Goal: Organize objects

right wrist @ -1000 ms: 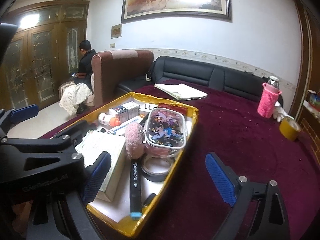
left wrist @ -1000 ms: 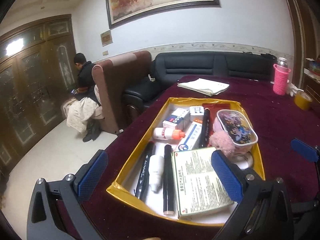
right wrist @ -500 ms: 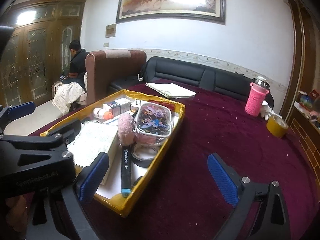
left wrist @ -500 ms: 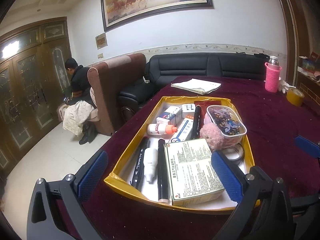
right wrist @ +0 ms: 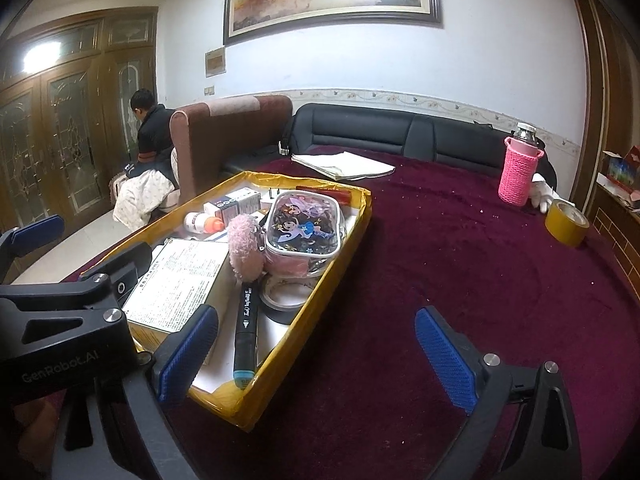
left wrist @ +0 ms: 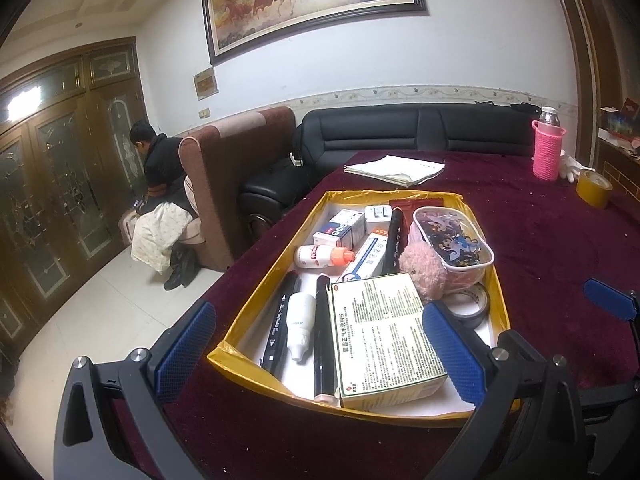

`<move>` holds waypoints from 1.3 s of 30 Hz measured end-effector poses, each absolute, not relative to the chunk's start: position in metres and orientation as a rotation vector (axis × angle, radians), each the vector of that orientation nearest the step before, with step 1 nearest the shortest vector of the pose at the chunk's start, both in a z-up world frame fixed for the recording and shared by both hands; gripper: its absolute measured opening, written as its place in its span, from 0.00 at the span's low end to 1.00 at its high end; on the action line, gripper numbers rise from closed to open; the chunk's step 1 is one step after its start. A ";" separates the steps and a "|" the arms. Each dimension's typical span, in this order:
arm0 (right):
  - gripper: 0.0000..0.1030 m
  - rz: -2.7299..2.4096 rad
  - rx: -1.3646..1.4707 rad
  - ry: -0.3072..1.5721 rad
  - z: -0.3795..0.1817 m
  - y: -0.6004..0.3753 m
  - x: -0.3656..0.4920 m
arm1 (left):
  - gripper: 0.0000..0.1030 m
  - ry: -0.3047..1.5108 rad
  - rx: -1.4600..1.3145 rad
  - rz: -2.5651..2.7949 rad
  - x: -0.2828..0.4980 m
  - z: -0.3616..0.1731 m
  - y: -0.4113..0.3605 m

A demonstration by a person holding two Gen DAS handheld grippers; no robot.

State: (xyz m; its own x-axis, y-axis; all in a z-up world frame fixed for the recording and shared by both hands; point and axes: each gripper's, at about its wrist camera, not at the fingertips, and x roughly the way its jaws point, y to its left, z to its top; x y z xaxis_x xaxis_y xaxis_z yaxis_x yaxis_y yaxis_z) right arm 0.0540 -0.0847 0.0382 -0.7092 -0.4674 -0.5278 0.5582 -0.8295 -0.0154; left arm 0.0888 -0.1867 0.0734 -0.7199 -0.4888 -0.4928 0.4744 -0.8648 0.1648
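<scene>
Both the left tongs (left wrist: 320, 344) and right tongs (right wrist: 316, 352) hang agape and empty before the yellow tray (left wrist: 256, 300), so sorting seems finished, or perhaps unbegun; next comes choosing an item.

Left gripper (left wrist: 320, 344), right gripper (right wrist: 316, 356): black frames, blue textured pads, silver screws; "GenRobot.AI" lettering.

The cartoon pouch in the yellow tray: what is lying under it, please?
The cartoon pouch partly lies over a grey tape roll, whose near half shows. A pink pompom sits beside the pouch. What else is beneath cannot be seen; the pouch covers it.
</scene>
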 end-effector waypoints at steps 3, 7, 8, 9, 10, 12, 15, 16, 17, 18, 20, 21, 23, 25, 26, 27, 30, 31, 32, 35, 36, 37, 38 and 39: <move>0.98 -2.469 0.694 0.233 0.039 -0.085 0.055 | 1.00 -0.045 0.728 -2.511 0.089 0.074 -0.186; 0.99 -2.472 0.702 0.231 0.038 -0.085 0.055 | 1.00 -0.047 0.726 -2.516 0.090 0.074 -0.185; 0.99 -2.473 0.704 0.230 0.038 -0.085 0.055 | 1.00 -0.049 0.727 -2.515 0.091 0.074 -0.184; 0.99 -2.473 0.706 0.229 0.038 -0.085 0.055 | 1.00 -0.051 0.725 -2.515 0.091 0.074 -0.184; 0.99 -2.476 0.708 0.228 0.038 -0.085 0.055 | 1.00 -0.051 0.723 -2.515 0.092 0.074 -0.185; 0.99 -2.476 0.709 0.225 0.038 -0.084 0.055 | 1.00 -0.050 0.726 -2.519 0.092 0.074 -0.184; 0.99 -2.477 0.710 0.225 0.039 -0.084 0.054 | 1.00 -0.052 0.722 -2.518 0.093 0.074 -0.184; 0.99 -2.477 0.710 0.225 0.039 -0.084 0.054 | 1.00 -0.052 0.723 -2.519 0.093 0.074 -0.184; 0.99 -2.478 0.711 0.226 0.039 -0.084 0.054 | 1.00 -0.052 0.723 -2.515 0.093 0.074 -0.184; 0.99 -2.477 0.710 0.226 0.039 -0.084 0.054 | 1.00 -0.054 0.722 -2.516 0.093 0.074 -0.184; 0.99 -2.477 0.710 0.226 0.039 -0.084 0.054 | 1.00 -0.052 0.722 -2.518 0.093 0.074 -0.184; 0.99 -2.477 0.710 0.226 0.039 -0.084 0.054 | 1.00 -0.052 0.724 -2.517 0.093 0.074 -0.184; 0.99 -2.477 0.711 0.226 0.039 -0.084 0.054 | 1.00 -0.052 0.723 -2.517 0.093 0.074 -0.184; 0.99 -2.476 0.715 0.226 0.038 -0.084 0.054 | 1.00 -0.051 0.723 -2.518 0.093 0.074 -0.184; 0.99 -2.476 0.715 0.226 0.038 -0.084 0.054 | 1.00 -0.050 0.724 -2.518 0.093 0.074 -0.184; 0.99 -2.476 0.716 0.226 0.038 -0.084 0.054 | 1.00 -0.051 0.723 -2.518 0.093 0.074 -0.184; 0.99 -2.475 0.715 0.227 0.038 -0.083 0.054 | 1.00 -0.046 0.724 -2.519 0.094 0.074 -0.184; 0.99 -2.475 0.716 0.227 0.038 -0.084 0.054 | 1.00 -0.045 0.725 -2.518 0.095 0.074 -0.184; 0.99 -2.474 0.716 0.229 0.038 -0.084 0.053 | 1.00 -0.043 0.725 -2.519 0.094 0.074 -0.184; 0.99 -2.474 0.713 0.232 0.037 -0.083 0.054 | 1.00 -0.041 0.725 -2.518 0.096 0.074 -0.184; 0.99 -2.475 0.714 0.233 0.037 -0.083 0.054 | 1.00 -0.040 0.724 -2.520 0.096 0.074 -0.184; 1.00 -2.474 0.715 0.233 0.037 -0.083 0.054 | 1.00 -0.039 0.725 -2.521 0.096 0.074 -0.184; 1.00 -2.474 0.716 0.233 0.037 -0.084 0.055 | 1.00 -0.039 0.726 -2.521 0.097 0.074 -0.184; 1.00 -2.474 0.717 0.233 0.037 -0.084 0.055 | 1.00 -0.040 0.726 -2.520 0.096 0.074 -0.184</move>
